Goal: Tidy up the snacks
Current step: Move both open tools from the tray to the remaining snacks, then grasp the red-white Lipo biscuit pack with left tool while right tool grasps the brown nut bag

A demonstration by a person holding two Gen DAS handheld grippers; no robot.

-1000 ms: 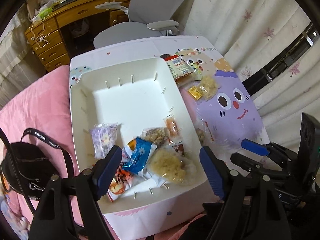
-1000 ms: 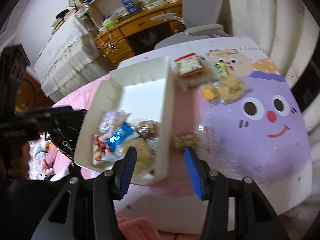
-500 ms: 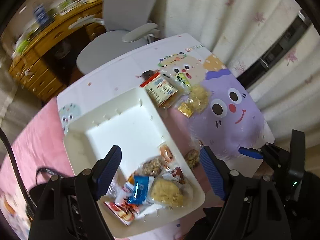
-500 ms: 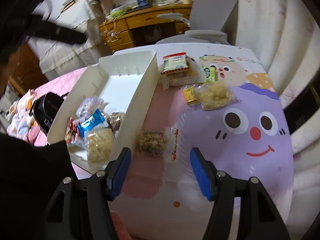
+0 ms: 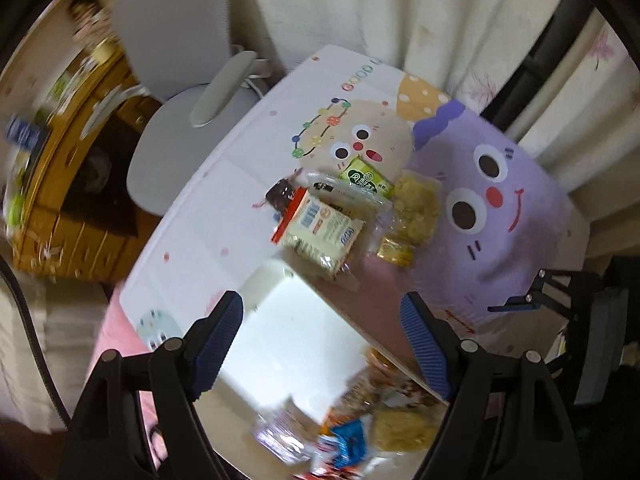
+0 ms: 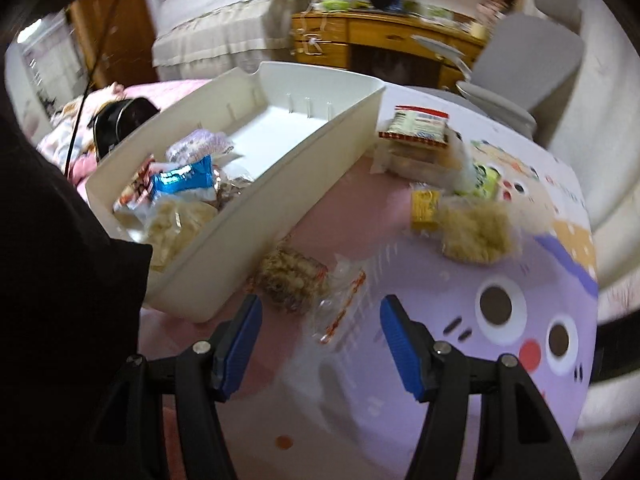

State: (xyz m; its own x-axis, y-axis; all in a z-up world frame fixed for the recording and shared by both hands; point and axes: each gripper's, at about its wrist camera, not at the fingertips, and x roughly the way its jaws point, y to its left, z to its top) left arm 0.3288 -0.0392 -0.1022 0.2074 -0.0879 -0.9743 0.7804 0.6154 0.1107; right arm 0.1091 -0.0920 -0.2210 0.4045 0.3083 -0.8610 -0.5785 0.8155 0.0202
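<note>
A white bin [image 6: 280,204] stands on a cartoon-printed table, with several snack packets piled at its near end [image 6: 180,184]. My right gripper [image 6: 320,344] is open just above a clear packet of brown nut snack [image 6: 292,280] that lies beside the bin's wall, nothing between its fingers. My left gripper [image 5: 320,340] is open over the bin [image 5: 280,340], its fingers empty. Beyond the bin's far corner lies a heap of loose packets: a red-edged cracker pack [image 5: 320,228], a green pack [image 5: 366,178] and a yellow crisp pack [image 5: 416,208].
A grey office chair [image 5: 180,92] stands behind the table, and a wooden desk [image 6: 380,44] beyond it. Curtains [image 5: 400,12] hang along the table's far side. A black bag [image 6: 116,120] lies on pink bedding left of the bin. A dark sleeve [image 6: 60,280] fills the right wrist view's left.
My left gripper has swept along the bin toward the loose packets and rolled. My right gripper has sunk toward the nut packet, rolled, and its jaws have widened.
</note>
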